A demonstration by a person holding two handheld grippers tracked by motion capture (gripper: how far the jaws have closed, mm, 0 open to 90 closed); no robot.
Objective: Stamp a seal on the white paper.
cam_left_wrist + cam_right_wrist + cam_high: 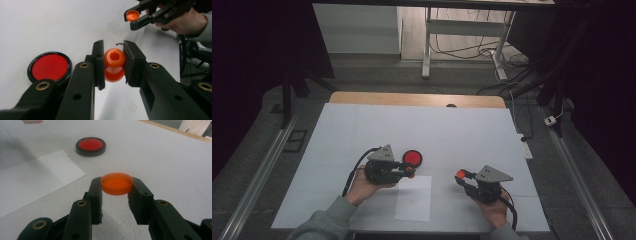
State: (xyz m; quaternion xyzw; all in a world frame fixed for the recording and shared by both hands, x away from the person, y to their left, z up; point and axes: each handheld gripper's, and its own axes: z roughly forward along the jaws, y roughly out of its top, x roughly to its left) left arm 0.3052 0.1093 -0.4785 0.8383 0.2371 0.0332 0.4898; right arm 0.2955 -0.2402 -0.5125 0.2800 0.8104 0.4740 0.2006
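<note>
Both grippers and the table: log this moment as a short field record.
left gripper: shut on orange bottle, its open mouth toward the camera
right gripper: shut on orange cap, held by its rim
black dish with red centre: flat on table, beside left gripper
paper sheet: flat, between the hands
table: white cover

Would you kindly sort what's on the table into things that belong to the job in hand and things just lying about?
In the job:
- orange bottle, clamped by the left gripper
- orange cap, clamped by the right gripper

Lying about:
- black dish with a red centre, beside the left gripper
- sheet of paper between the hands
- white table cover
</note>
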